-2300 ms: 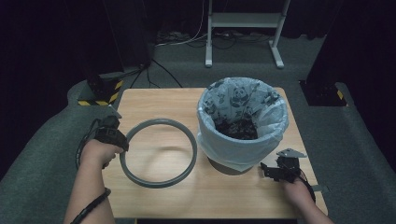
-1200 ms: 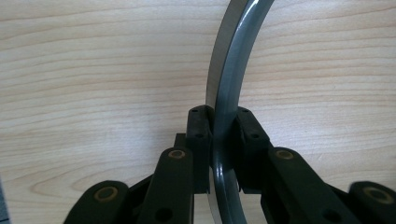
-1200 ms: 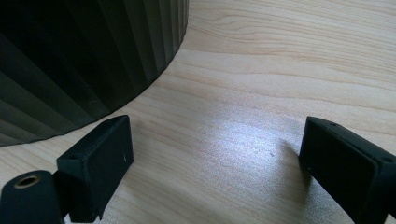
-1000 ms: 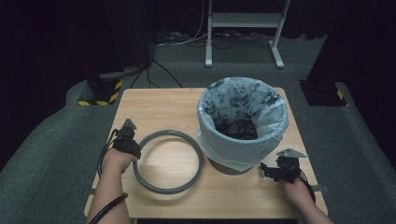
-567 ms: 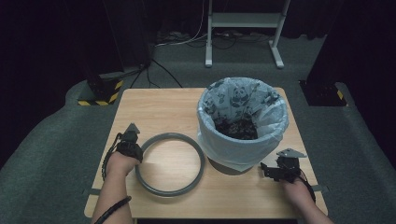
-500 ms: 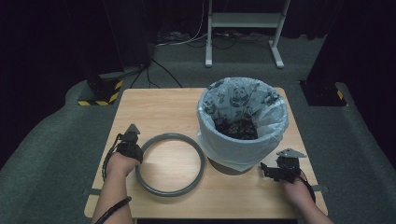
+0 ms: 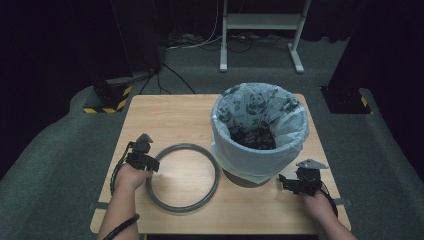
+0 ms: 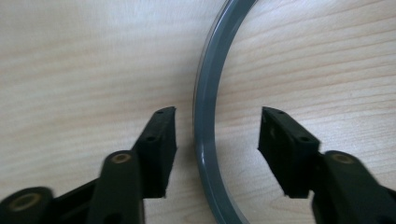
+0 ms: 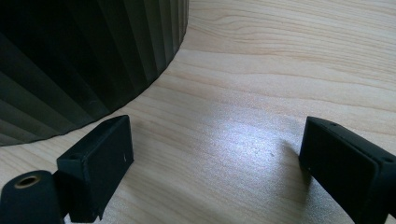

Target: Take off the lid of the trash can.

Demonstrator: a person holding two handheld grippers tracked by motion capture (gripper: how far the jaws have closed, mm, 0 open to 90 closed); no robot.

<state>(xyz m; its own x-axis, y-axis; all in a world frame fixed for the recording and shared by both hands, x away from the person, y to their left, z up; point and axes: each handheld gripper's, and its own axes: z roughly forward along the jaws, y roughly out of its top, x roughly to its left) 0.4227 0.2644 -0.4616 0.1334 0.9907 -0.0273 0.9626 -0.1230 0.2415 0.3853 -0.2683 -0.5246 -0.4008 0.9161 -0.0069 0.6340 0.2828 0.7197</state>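
The left tool (image 7: 142,159) sits at the left edge of the grey ring (image 7: 183,178), which lies flat on the wooden bench (image 7: 165,115). In the left gripper view the jaws stand apart on either side of the ring's band (image 8: 205,121); one jaw is just outside the band and the other is inside the ring with a gap, so nothing is gripped. To the right of the ring stands a dark ribbed bin (image 9: 84,60) lined with a panda-print bag (image 7: 260,127), dark contents inside. The right tool (image 7: 300,181) rests near the bin's base at the bench's front right, its jaws wide apart over bare wood.
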